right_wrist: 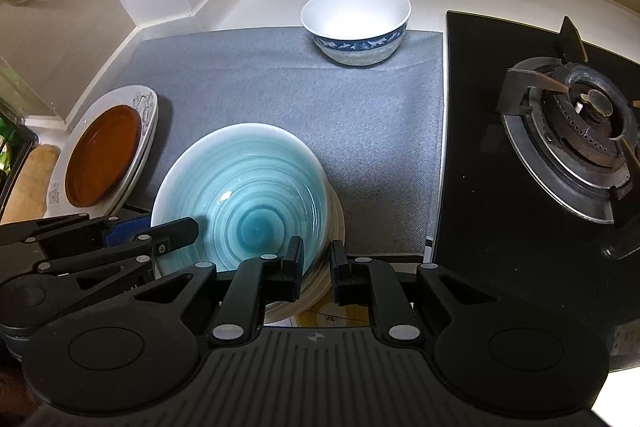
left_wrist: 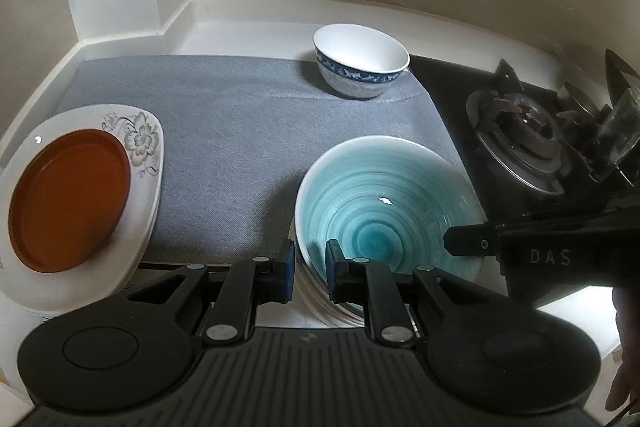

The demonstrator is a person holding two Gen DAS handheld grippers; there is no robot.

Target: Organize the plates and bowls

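Teal bowl (right_wrist: 244,187), lower centre, sits nested on pale dishes with both grippers (left (left_wrist: 311,269), right (right_wrist: 316,267)) pinching its rim, plates (left_wrist: 76,195) stacked left, while the blue-banded bowl (right_wrist: 356,23) waits unstacked.

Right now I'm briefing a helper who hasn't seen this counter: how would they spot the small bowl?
Start at the grey mat beside the black gas stove. At the mat's far edge, near the stove, stands the small bowl. Unlike the wide teal bowl, it is white inside with a blue patterned band outside.
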